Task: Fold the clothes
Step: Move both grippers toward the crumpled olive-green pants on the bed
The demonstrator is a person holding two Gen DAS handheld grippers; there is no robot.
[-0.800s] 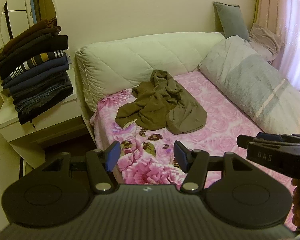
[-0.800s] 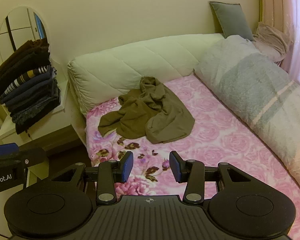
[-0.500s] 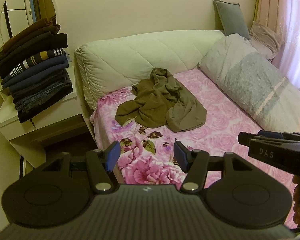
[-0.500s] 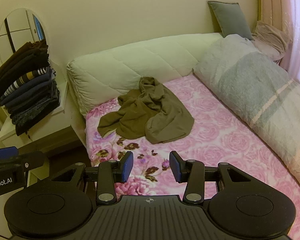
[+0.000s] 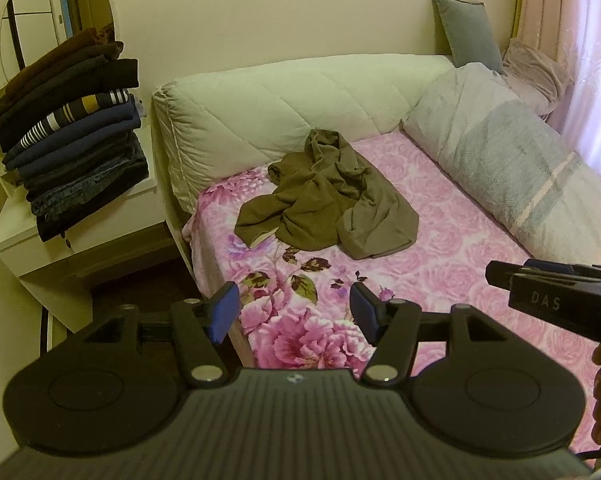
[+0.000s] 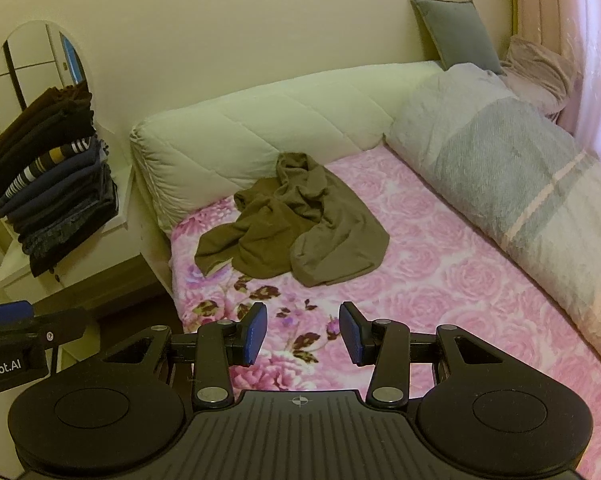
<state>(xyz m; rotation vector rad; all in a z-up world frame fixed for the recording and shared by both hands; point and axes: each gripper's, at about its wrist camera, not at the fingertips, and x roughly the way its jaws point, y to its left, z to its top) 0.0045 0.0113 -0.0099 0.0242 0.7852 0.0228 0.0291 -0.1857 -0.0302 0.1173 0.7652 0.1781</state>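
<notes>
- A crumpled olive-brown garment (image 5: 326, 196) is seen lying in a heap on the pink floral bedspread (image 5: 440, 264), close to the quilted cream headboard (image 5: 284, 108) and towards the bed's left side.
- The left gripper (image 5: 294, 314) is held over the near edge of the bed, its jaws spread wide with nothing between them; the garment lies well beyond the fingertips, slightly right of centre in that view.
- The right gripper (image 6: 302, 334) is likewise held short of the garment, its jaws parted more narrowly and empty; the cloth is seen ahead, just above the gap between the blue pads (image 6: 256, 334).
- No contact is made with the garment by either gripper.
- A stack of folded dark clothes (image 5: 72, 136) is seen on a white side table (image 5: 28, 240) left of the bed.
- A rolled grey blanket (image 5: 512, 168) is laid along the bed's right side.
</notes>
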